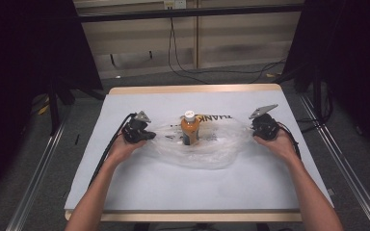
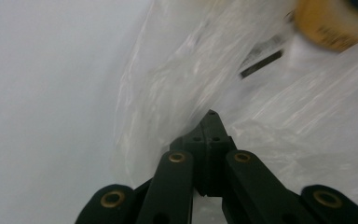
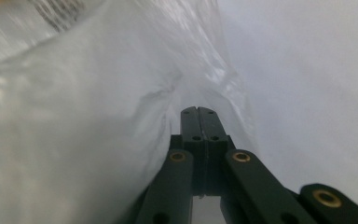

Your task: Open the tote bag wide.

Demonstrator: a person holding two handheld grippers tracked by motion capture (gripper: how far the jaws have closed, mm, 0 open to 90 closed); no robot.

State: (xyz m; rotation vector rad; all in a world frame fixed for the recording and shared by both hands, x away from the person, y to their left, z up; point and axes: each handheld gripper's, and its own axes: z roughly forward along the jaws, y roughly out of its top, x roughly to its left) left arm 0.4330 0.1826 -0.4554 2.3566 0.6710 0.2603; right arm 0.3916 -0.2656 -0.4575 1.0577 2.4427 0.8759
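Two grippers, left gripper (image 1: 142, 133) and right gripper (image 1: 261, 126), fingers clamped on the plastic bag (image 1: 197, 149) edges; lift evenly, likely keeping the bottle (image 1: 190, 128) upright on the surface (image 1: 183, 187).

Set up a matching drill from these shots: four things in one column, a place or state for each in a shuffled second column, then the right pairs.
Things:
1. bottle
2. plastic bag
3. left claw
4. right claw

Places or states:
A. shut at the bag's right edge
B. upright, orange with a white cap
C. clear, spread on the table
D. shut at the bag's left edge

Pairs: 1-B, 2-C, 3-D, 4-A
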